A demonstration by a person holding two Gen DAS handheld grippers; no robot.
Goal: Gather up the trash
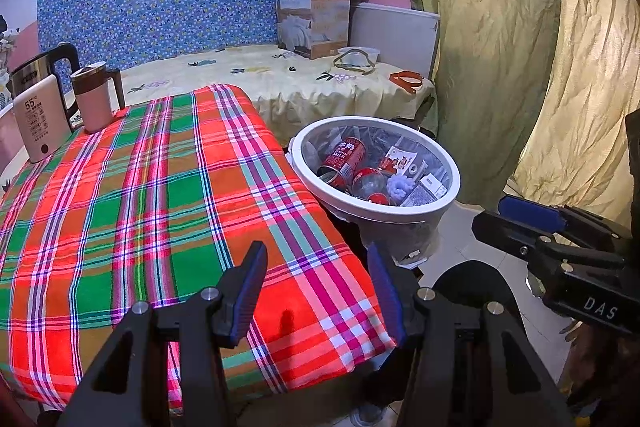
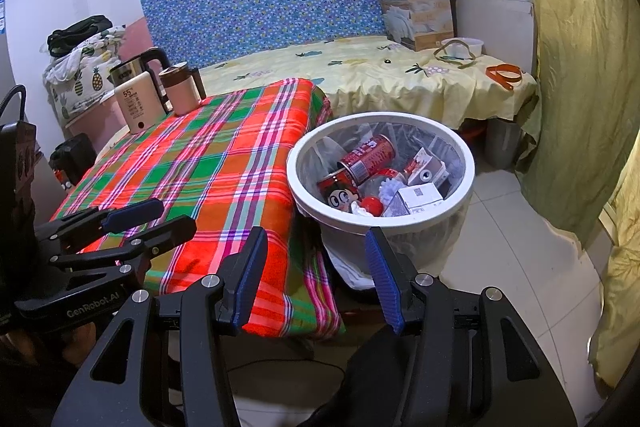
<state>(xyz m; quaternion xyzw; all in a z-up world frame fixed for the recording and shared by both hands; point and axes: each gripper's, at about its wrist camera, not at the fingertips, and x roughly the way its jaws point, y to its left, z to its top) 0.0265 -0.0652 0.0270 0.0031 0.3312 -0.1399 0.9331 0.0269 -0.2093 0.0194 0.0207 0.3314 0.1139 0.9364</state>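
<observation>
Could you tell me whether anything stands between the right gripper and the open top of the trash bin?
Nothing visible does. The right gripper is open and empty, with the bin just ahead beside the table; its mouth is uncovered, with cans and cartons inside.

Bright, sharp room light; fisheye bending, dark corner vignettes.

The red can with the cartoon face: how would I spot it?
Find the white bin beside the plaid-covered table. Inside, among cartons and another red can, the cartoon can lies nearest the table. Only it shows a big-eyed face.
</observation>
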